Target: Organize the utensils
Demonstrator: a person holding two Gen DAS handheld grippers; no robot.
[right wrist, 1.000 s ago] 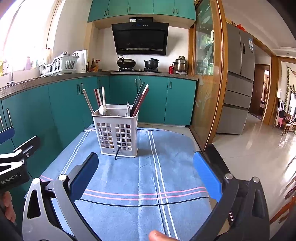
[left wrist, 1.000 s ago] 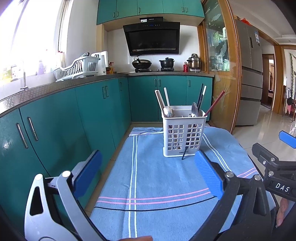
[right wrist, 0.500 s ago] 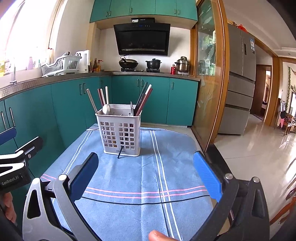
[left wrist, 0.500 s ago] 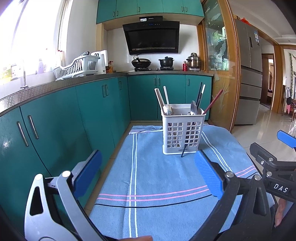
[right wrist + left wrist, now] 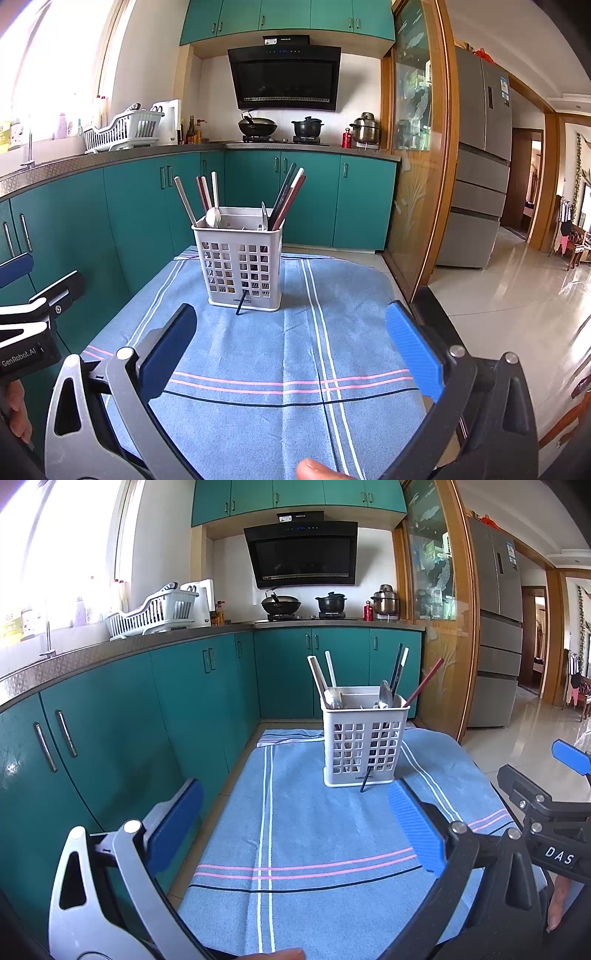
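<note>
Nearest to me, my left gripper (image 5: 295, 821) hangs over the front of the blue striped cloth (image 5: 314, 842) with its blue pads spread wide and nothing between them. My right gripper (image 5: 291, 339) sits the same way in its own view, jaws wide apart and empty above the cloth (image 5: 280, 354); I can also see it at the right edge of the left view (image 5: 546, 805), and the left one at the left edge of the right view (image 5: 33, 317).

Further out, near the far end of the cloth, the white utensil basket (image 5: 364, 746) stands upright. Chopsticks (image 5: 286, 199) and pale sticks lean out of its top, and a spoon (image 5: 213, 217) rests against the rim. One dark chopstick tip (image 5: 241, 303) pokes out through the lower grid and touches the cloth.

Beyond that I see teal cabinets (image 5: 155, 709), a dish rack (image 5: 151, 613) on the counter, then the wok (image 5: 257, 127) and pot (image 5: 307, 127) under the range hood (image 5: 284, 79), with a fridge (image 5: 476, 166) on the right.
</note>
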